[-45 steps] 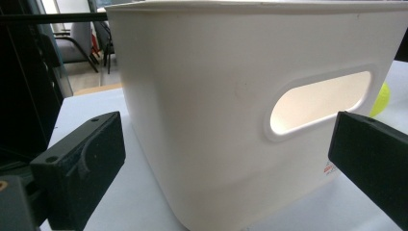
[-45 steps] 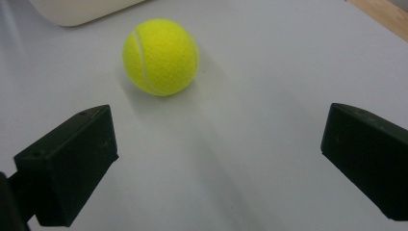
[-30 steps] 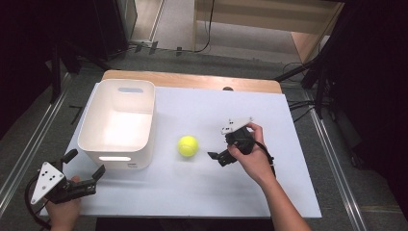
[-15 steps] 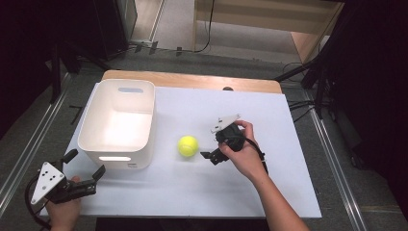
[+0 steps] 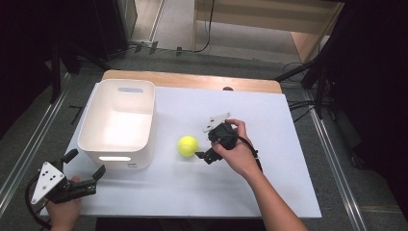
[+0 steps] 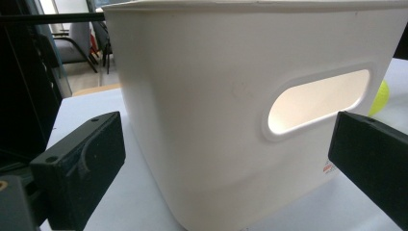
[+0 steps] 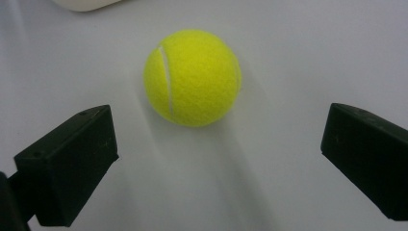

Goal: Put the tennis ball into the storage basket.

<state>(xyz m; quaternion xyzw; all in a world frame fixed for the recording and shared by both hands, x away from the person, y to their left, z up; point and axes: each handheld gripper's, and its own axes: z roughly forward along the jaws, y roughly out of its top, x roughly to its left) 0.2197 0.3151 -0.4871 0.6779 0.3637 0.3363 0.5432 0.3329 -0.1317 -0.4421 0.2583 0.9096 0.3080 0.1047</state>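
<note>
From the high view, a yellow tennis ball [image 5: 188, 146] lies on the white table [image 5: 269, 120], just right of a white bin [image 5: 119, 126] that stands toward the table's left side. The right gripper [image 5: 204, 150] is held low just to the right of the ball, pointing at it, its jaws apart and not touching it. The left gripper [image 5: 85, 169] sits at the table's near left corner, close to the bin's front corner, its jaws spread and holding nothing. In the left gripper view, the two black jaws stand wide at either edge, and the bin [image 6: 250, 110] rises close ahead between them, its oval handle slot facing the camera; a sliver of the tennis ball [image 6: 380, 97] peeks past the bin's right side. In the right gripper view, the jaws are wide open on both sides, and the tennis ball [image 7: 192, 77] rests on the table [image 7: 298, 53] ahead of them, roughly centred in the gap but beyond the tips, with a corner of the bin [image 7: 84, 4] at the top edge.
</note>
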